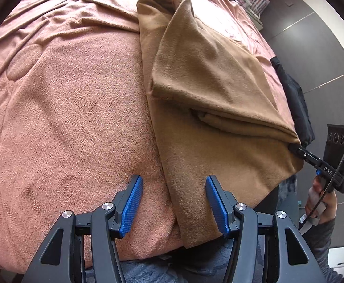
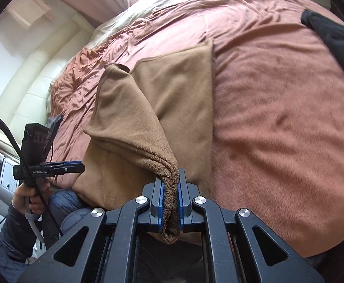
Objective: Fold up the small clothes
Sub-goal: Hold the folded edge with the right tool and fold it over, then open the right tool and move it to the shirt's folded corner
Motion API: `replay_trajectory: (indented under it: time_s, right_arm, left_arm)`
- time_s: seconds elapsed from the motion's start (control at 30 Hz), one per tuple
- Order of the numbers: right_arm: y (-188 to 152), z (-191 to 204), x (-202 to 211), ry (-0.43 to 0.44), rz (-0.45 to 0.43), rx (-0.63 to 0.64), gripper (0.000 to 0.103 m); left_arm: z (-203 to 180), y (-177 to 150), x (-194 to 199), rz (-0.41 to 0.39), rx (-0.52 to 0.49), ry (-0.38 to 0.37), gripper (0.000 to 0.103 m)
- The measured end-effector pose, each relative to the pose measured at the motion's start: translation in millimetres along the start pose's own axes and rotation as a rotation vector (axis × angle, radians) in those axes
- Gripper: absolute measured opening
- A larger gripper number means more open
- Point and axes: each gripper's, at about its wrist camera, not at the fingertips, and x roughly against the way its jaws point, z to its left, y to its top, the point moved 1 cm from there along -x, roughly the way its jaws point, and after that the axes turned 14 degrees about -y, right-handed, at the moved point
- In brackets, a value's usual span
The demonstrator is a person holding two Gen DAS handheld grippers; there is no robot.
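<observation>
While a corner of it is pinched and lifted, the brown cloth [image 1: 209, 108] is spread on the pink blanket [image 1: 66, 122] of a bed, near the front edge, with one flap folded diagonally over the layer beneath so that a long crease runs toward the held corner. That corner is gathered into a thick bunch and is clamped between the blue pads of the right gripper [image 2: 170, 202], whose jaws are closed tightly on the fabric; in the left wrist view the same gripper [image 1: 296, 149] is seen at the right edge of the cloth, held by a hand [image 1: 322, 205] in a dark sleeve. The left gripper [image 1: 174, 202] is held above the near edge of the cloth with its jaws spread wide and nothing between them, one blue pad [image 1: 130, 207] over the blanket and the other over the cloth. From the right wrist view the left gripper [image 2: 77, 167] is seen side-on beside the cloth's left edge, gripped by a hand [image 2: 30, 195]. A black garment [image 2: 332, 37] is laid further along the blanket, apart from the brown cloth. A cream padded headboard [image 2: 37, 89] is visible beyond the bed, and grey floor tiles [image 1: 308, 30] are seen beside it.
</observation>
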Motion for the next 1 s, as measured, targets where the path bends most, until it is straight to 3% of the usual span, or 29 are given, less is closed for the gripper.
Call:
replay_trajectory:
  time_s: [0.3, 0.43, 0.63, 0.73, 0.87, 1.0]
  right_arm:
    - [-10, -14, -12, 0.016, 0.012, -0.047, 0.005]
    - [-13, -16, -5, 0.008, 0.008, -0.043, 0.005]
    - [-8, 10, 6, -0.129, 0.037, 0.059, 0.008]
    - [0, 24, 21, -0.189, 0.022, 0.124, 0.013]
    - [11, 45, 41, -0.226, -0.031, 0.189, 0.044]
    - [18, 70, 44, -0.240, -0.039, 0.270, 0.044]
  left_arm:
    - [-14, 3, -17, 0.029, -0.066, 0.115, 0.058]
    - [-14, 4, -19, 0.019, -0.058, 0.107, 0.058]
    - [-11, 5, -19, 0.009, -0.045, 0.098, 0.057]
    - [-5, 2, -9, -0.034, -0.015, 0.011, 0.057]
    - [11, 0, 6, -0.110, 0.061, -0.081, 0.052]
    - [15, -3, 13, -0.147, 0.074, -0.135, 0.041]
